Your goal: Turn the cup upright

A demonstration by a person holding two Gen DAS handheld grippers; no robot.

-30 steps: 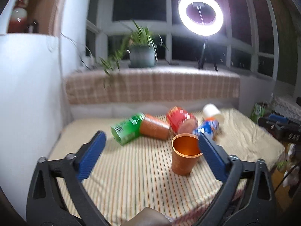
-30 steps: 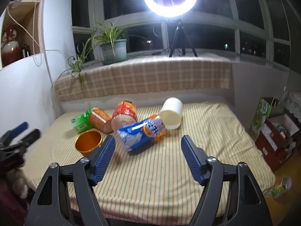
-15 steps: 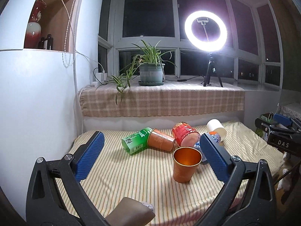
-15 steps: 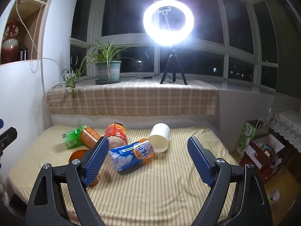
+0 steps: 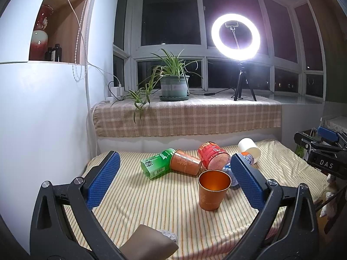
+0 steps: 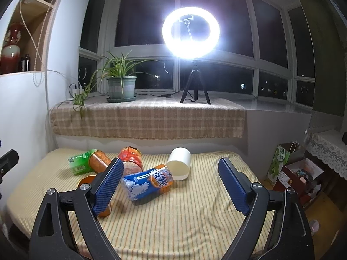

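A copper metal cup [image 5: 213, 189] stands upright on the striped cloth, mouth up. In the right wrist view the copper cup [image 6: 86, 181] is mostly hidden behind my right gripper's left finger. Behind it lie a green cup [image 5: 157, 165], a brown-orange cup [image 5: 185, 164], a red cup [image 5: 212, 155], a blue "Arctic Ocean" cup [image 6: 147, 183] and a white cup [image 6: 180, 165], all on their sides. My left gripper [image 5: 173, 178] is open and empty, held back from the cups. My right gripper [image 6: 170, 185] is open and empty, above the cloth in front of the blue cup.
The striped cloth [image 5: 151, 205] covers a low table against a white wall on the left. A plaid-covered sill behind holds a potted plant [image 5: 174, 84] and a ring light on a tripod [image 5: 236, 34]. Boxes and bags [image 6: 299, 169] stand on the floor at right.
Both grippers have drawn back and tilted upward from the table, so the cups sit lower and smaller in view. The copper cup stays upright where it stood.
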